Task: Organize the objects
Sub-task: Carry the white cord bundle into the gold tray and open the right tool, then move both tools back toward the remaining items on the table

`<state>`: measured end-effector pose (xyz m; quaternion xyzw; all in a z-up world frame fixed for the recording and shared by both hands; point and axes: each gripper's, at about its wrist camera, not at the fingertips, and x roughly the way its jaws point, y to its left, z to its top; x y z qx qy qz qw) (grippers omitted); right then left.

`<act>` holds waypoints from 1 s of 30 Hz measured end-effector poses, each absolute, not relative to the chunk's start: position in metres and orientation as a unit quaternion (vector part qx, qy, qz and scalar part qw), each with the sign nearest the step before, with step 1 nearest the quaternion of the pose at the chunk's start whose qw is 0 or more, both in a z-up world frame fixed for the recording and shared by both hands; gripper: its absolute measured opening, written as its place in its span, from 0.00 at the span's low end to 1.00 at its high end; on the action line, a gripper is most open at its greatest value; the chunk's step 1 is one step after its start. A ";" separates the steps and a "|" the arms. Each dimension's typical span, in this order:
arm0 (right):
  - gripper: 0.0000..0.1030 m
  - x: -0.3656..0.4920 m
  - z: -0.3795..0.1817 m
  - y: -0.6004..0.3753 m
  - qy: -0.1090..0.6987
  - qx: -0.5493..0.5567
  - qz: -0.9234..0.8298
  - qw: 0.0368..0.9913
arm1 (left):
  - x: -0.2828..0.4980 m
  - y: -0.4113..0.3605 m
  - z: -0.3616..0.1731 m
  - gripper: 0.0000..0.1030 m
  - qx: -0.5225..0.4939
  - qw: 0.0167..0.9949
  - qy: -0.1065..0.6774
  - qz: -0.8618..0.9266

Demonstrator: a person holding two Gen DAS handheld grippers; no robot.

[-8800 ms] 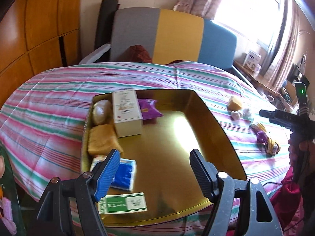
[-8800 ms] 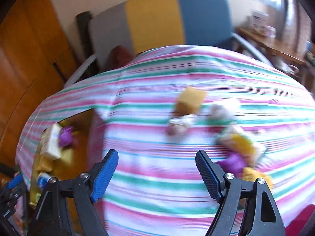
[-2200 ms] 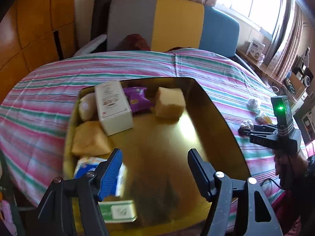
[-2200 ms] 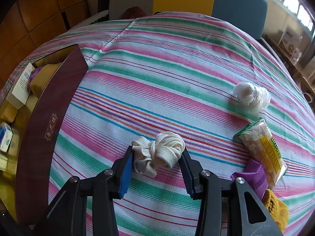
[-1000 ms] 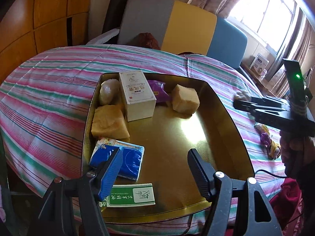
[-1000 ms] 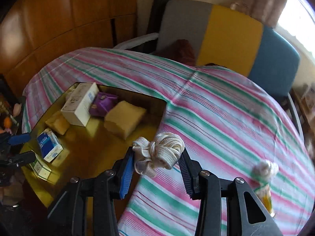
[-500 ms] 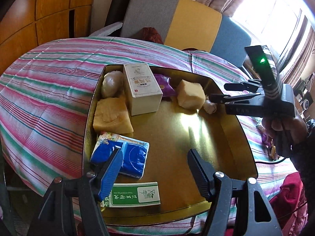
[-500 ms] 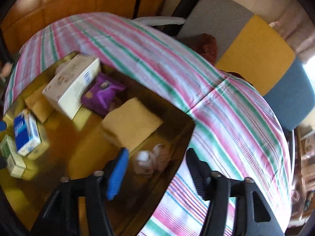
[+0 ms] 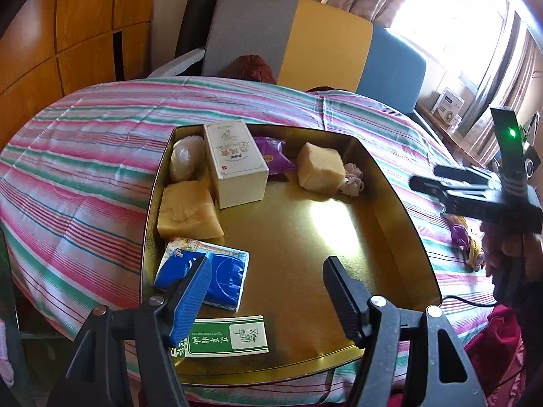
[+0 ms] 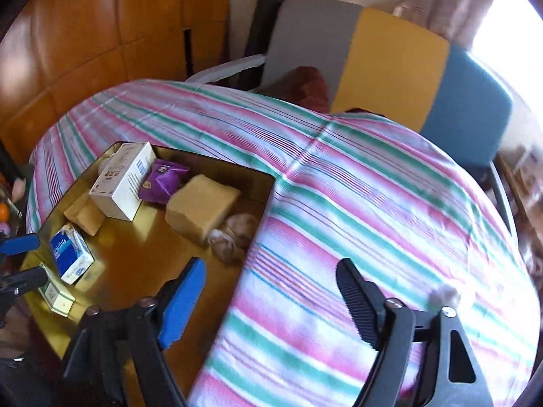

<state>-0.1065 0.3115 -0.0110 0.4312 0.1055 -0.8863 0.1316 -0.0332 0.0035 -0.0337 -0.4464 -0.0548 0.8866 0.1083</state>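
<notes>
A: Where did the rope bundle (image 9: 353, 179) sit?
B: Inside the gold tray (image 9: 400, 210), touching the sponge block (image 9: 319, 171), corner-packed to save floor.
A: Grippers?
B: Right gripper (image 10: 271, 298) wide open, empty; left gripper (image 9: 268, 291) likewise, hovering over the tray.

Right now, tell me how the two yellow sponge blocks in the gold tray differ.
The near-left sponge block lies flat and low, while the far sponge block stands taller and chunkier. The near-left one sits against the gold tray wall beside the white box; the far one touches the cord bundle near the right wall. Both are pale yellow, and no gripper touches either.
</notes>
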 end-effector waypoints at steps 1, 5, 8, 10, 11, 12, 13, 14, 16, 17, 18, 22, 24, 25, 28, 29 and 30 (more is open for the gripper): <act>0.80 -0.101 -0.010 0.318 0.102 0.433 -0.887 0.126 | -0.033 0.005 -0.033 0.67 -0.445 0.110 -0.053 0.887; 0.84 -0.083 -0.012 0.350 0.088 0.443 -0.887 0.094 | -0.031 0.010 -0.028 0.67 -0.440 0.118 -0.044 0.889; 0.84 -0.071 -0.014 0.380 0.068 0.449 -0.889 0.061 | -0.030 0.016 -0.025 0.67 -0.437 0.124 -0.036 0.890; 0.84 -0.064 -0.014 0.403 0.051 0.451 -0.890 0.035 | -0.028 0.020 -0.024 0.67 -0.436 0.129 -0.031 0.890; 0.84 -0.062 -0.014 0.414 0.043 0.451 -0.891 0.024 | -0.028 0.023 -0.023 0.67 -0.435 0.131 -0.028 0.890; 0.84 -0.059 -0.014 0.427 0.031 0.449 -0.893 0.009 | -0.028 0.025 -0.022 0.67 -0.435 0.134 -0.026 0.890; 0.84 -0.056 -0.013 0.438 0.021 0.446 -0.895 -0.006 | -0.028 0.028 -0.022 0.67 -0.435 0.137 -0.023 0.890; 0.84 -0.053 -0.012 0.452 0.009 0.442 -0.896 -0.025 | -0.028 0.031 -0.021 0.67 -0.435 0.139 -0.020 0.889; 0.84 -0.046 -0.010 0.478 -0.021 0.432 -0.900 -0.061 | -0.027 0.038 -0.019 0.67 -0.434 0.145 -0.012 0.889; 0.85 -0.042 -0.009 0.492 -0.040 0.426 -0.901 -0.077 | -0.027 0.043 -0.018 0.67 -0.433 0.149 -0.008 0.889; 0.85 -0.038 -0.010 0.506 -0.063 0.419 -0.901 -0.096 | -0.027 0.047 -0.017 0.67 -0.433 0.152 -0.004 0.889; 0.86 -0.029 -0.018 0.556 -0.156 0.407 -0.885 -0.165 | -0.028 0.065 -0.014 0.67 -0.431 0.166 0.014 0.887; 0.86 -0.024 -0.017 0.570 -0.185 0.392 -0.882 -0.186 | -0.029 0.077 -0.013 0.67 -0.432 0.178 0.023 0.884; 0.86 -0.023 -0.016 0.574 -0.193 0.390 -0.879 -0.193 | -0.030 0.083 -0.012 0.67 -0.432 0.183 0.027 0.883; 0.86 -0.019 -0.019 0.583 -0.216 0.391 -0.870 -0.209 | -0.031 0.105 -0.010 0.67 -0.430 0.201 0.042 0.879; 0.87 -0.017 -0.019 0.585 -0.222 0.389 -0.869 -0.211 | -0.031 0.112 -0.010 0.67 -0.430 0.208 0.048 0.877; 0.87 -0.016 -0.019 0.586 -0.228 0.386 -0.868 -0.213 | -0.032 0.120 -0.009 0.67 -0.430 0.215 0.054 0.875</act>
